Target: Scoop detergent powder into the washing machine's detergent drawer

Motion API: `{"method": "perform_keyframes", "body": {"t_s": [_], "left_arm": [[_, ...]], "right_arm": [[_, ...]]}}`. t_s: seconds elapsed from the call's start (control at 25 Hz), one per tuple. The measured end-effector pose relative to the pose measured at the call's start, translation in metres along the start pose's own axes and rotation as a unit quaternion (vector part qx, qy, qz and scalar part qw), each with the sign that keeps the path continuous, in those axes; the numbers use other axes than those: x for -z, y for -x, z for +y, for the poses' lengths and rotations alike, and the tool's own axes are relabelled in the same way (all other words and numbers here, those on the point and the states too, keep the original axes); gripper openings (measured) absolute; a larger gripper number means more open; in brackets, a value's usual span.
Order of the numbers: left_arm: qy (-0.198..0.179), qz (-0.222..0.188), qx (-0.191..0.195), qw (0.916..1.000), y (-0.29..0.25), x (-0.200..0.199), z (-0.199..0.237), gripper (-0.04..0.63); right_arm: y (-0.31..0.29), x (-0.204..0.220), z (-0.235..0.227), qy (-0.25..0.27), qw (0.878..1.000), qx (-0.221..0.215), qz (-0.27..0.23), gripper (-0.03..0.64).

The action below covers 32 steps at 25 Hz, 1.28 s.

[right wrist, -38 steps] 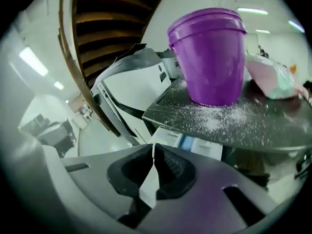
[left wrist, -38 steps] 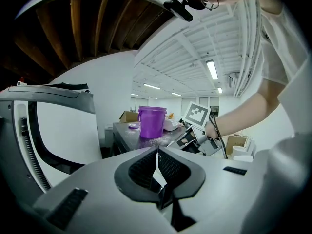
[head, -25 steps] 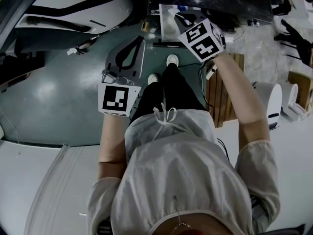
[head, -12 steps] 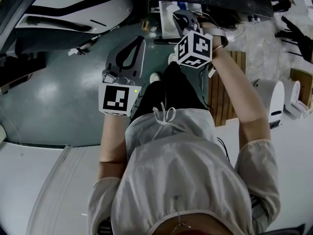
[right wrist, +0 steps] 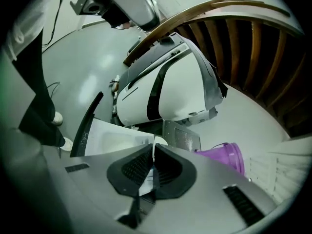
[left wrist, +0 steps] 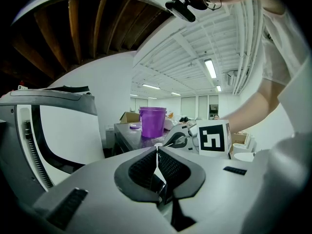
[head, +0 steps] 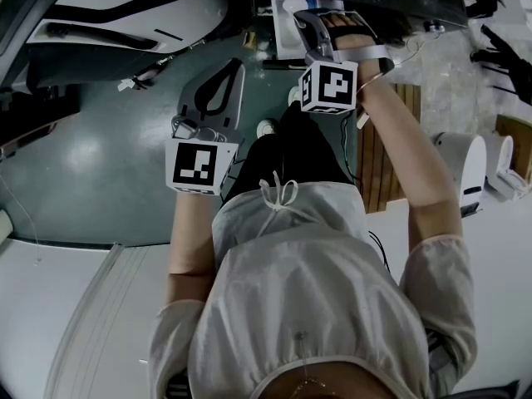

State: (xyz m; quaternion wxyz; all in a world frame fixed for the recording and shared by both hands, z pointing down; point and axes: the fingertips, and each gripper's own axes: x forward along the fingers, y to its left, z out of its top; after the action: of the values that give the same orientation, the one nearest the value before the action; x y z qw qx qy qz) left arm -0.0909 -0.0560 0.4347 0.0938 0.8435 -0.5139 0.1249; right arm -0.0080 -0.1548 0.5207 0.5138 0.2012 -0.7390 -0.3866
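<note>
- Right gripper (head: 309, 23): jaws pressed together, nothing between them. It reaches further forward than a second ago, with its marker cube turned. Its tips are over the white tray (right wrist: 109, 141), likely the detergent drawer, on the dark table (left wrist: 127, 135).
- Purple bucket (right wrist: 225, 157): near the tray. Scooping has not begun.
- Left gripper (head: 233, 69): jaws together, empty, held low, unchanged.

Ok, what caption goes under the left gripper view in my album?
Left gripper, jaws shut and empty, faces a purple bucket on a dark table; the right gripper's marker cube shows nearby.
</note>
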Motion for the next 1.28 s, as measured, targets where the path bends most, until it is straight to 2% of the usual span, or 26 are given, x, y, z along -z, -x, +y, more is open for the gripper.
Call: {"method": "perform_keyframes", "body": {"t_s": [0.2, 0.48, 0.6, 0.72, 0.84, 1.0, 1.12, 1.28], "left_arm": [[0.001, 0.017, 0.001, 0.9998, 0.004, 0.006, -0.003, 0.026], [-0.009, -0.015, -0.003, 0.9998, 0.009, -0.002, -0.003, 0.027], [-0.011, -0.018, -0.003, 0.9998, 0.011, -0.005, -0.003, 0.028], [-0.015, -0.025, -0.003, 0.9996, 0.013, -0.011, -0.004, 0.027], [-0.024, -0.04, -0.003, 0.9989, 0.012, -0.02, -0.003, 0.027], [-0.032, -0.042, -0.006, 0.9986, 0.015, -0.033, -0.003, 0.027], [-0.039, -0.049, -0.01, 0.998, 0.014, -0.046, -0.001, 0.027], [-0.053, -0.06, -0.015, 0.9967, 0.015, -0.067, 0.0, 0.027]], "right_arm": [[0.009, -0.005, -0.005, 0.037, 0.999, 0.028, 0.009, 0.009], [0.022, -0.01, -0.014, 0.051, 0.996, 0.075, 0.01, 0.009], [0.03, -0.01, -0.018, 0.007, 0.997, 0.075, 0.001, 0.009], [0.04, -0.006, -0.023, -0.093, 0.993, 0.063, -0.017, 0.009], [0.052, 0.0, -0.032, -0.195, 0.978, 0.057, -0.036, 0.009], [0.073, 0.004, -0.045, -0.319, 0.944, 0.052, -0.064, 0.009], [0.089, 0.007, -0.059, -0.384, 0.917, 0.061, -0.088, 0.009], [0.114, 0.007, -0.084, -0.443, 0.884, 0.084, -0.124, 0.009]]}}
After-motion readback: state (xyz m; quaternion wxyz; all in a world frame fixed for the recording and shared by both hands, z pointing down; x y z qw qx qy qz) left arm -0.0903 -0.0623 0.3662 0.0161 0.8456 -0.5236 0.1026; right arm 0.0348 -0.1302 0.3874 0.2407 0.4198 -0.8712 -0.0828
